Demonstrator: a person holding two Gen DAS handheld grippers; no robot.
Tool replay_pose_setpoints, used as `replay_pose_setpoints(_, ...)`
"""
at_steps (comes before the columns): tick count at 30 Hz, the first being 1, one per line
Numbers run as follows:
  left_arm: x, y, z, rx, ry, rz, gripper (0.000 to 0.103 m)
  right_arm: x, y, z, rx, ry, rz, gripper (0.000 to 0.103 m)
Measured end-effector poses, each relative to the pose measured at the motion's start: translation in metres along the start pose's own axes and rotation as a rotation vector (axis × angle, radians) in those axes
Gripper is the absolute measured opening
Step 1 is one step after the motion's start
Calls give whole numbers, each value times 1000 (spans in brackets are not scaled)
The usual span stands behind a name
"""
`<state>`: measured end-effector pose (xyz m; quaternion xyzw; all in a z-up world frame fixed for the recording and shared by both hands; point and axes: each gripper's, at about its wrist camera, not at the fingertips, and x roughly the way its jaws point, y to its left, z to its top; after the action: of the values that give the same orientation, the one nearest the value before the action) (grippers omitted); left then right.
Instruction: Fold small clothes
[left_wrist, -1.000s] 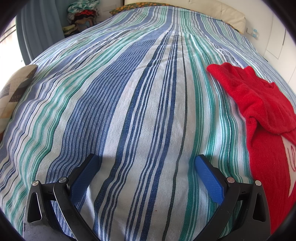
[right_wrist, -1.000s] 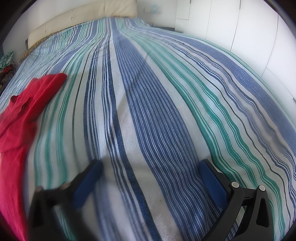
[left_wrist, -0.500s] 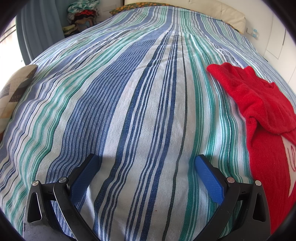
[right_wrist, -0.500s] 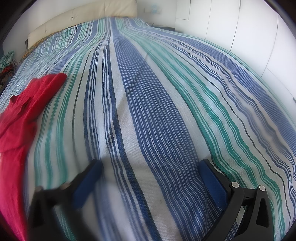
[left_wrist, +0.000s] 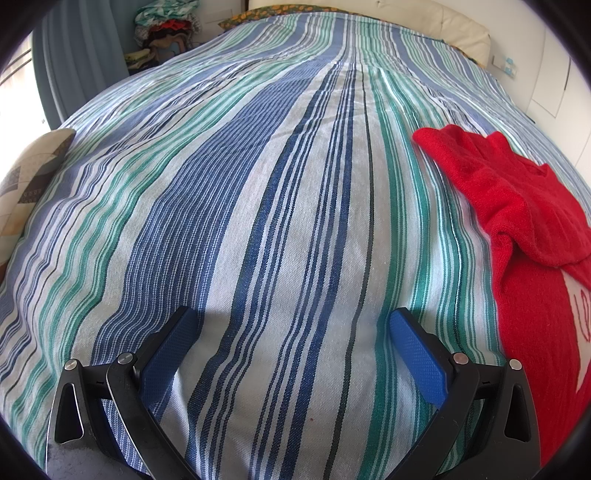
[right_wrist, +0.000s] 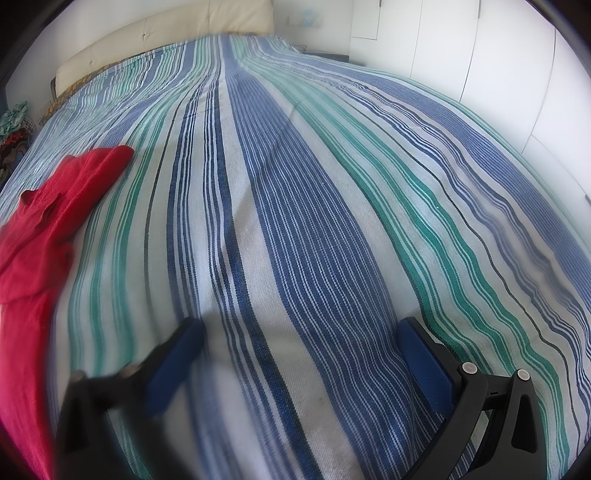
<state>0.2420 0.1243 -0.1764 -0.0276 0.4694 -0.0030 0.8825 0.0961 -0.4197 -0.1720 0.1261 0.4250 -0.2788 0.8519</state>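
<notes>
Two grippers, left (left_wrist: 291, 326) & right (right_wrist: 301, 339), jaws spread, holding nothing, rest over striped bedspread (left_wrist: 258, 192) flanking red garment (left_wrist: 517, 206), prob. pre-grasp for folding.

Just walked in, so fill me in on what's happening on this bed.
A person holds two handheld grippers over a striped bedspread, about to fold small clothes. The left gripper and right gripper both hover with jaws wide apart, holding nothing. A red garment lies rumpled on the bedspread between the two grippers, untouched, so no folding shows yet.
</notes>
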Motion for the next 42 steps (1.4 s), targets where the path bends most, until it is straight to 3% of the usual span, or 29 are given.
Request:
replay_pose_setpoints(33,0,0,0,-6,-5,0,103,3,0,9,15,23,11,103)
replay_pose_setpoints(35,0,0,0,-7,-1,0,103,-3,-7,18,41,51,81,103)
replay_pose_setpoints(36,0,0,1,-7,5,2,103,-16,-16,24,81,30,165,101)
replay_pose_setpoints(39,-7,4,5,23,63,-46,103,-102,-42,42,110,-213,347,102)
replay_pose_setpoints(42,-35,18,-2,5,82,-116,101,-208,-54,51,-58,-397,541,103)
